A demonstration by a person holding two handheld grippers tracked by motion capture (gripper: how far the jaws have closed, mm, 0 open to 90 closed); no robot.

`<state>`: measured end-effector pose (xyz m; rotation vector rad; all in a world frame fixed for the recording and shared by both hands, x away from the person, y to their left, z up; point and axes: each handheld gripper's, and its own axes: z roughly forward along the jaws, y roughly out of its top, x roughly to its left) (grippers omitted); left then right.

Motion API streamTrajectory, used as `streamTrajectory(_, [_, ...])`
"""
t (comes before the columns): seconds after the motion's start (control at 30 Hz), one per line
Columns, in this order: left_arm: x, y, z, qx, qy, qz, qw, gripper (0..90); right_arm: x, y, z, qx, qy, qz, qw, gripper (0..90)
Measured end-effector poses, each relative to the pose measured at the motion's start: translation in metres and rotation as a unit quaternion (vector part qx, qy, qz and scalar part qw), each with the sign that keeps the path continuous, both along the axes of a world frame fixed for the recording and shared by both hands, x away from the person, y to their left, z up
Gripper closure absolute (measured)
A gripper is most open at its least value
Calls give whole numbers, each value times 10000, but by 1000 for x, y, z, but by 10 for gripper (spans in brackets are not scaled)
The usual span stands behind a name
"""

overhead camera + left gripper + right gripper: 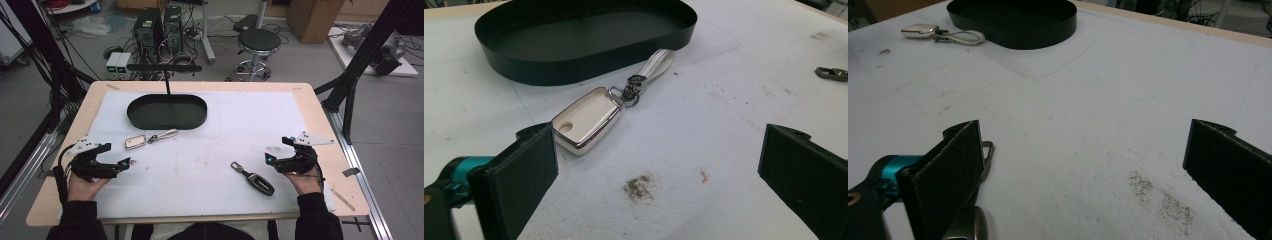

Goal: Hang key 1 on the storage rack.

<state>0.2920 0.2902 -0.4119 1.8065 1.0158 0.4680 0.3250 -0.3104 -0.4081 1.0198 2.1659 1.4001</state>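
Two key fobs are laid out on the counter [300, 102] below the black tray [167, 111]: white fob [135, 142] just ahead of the left tool [131, 161], dark fob [259, 181] beside the right tool [267, 159]. Both tools are held wide apart, empty, likely staged for pickup.

Glossy metal-edged white key fob [586, 120], matt black tray [574, 60], smooth white table cover [704, 130]

left gripper [125, 162]: jaws standing wide, nothing between | right gripper [270, 159]: jaws gaping, pointing inward | both hands resting low
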Motion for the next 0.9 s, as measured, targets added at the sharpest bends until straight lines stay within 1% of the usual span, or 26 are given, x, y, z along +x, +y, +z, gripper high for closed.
streamTrajectory(0.33, [0, -3, 0, 38, -24, 5, 10000, 30, 0, 1, 0, -23, -45, -49, 10000, 22])
streamTrajectory(0.37, [0, -3, 0, 47, -39, 18, 10000, 30, -1, 1, -1, -15, -21, -51, 10000, 22])
streamTrajectory(0.5, [-1, -2, 0, 40, -33, 34, 10000, 30, 0, 4, -2, -83, -15, -46, 10000, 22])
streamTrajectory(0.57, [0, -2, 0, 32, -21, 35, 10000, 30, 1, 6, -3, -104, -25, -51, 9999, 22])
streamTrajectory(0.63, [2, -2, -1, 30, 10, 22, 10000, 30, 2, 8, -3, -94, 18, -55, 9999, 22])
streamTrajectory(0.73, [6, -2, -2, 107, 97, -35, 9999, 30, 2, 9, -3, -114, 8, -48, 9999, 22])
streamTrajectory(0.83, [10, -4, 1, 205, 141, -119, 9996, 30, 2, 9, -3, -98, -25, -38, 9999, 22])
streamTrajectory(0.9, [12, -6, 4, 190, 142, -141, 9996, 30, 3, 9, -3, -74, -51, -52, 9999, 22])
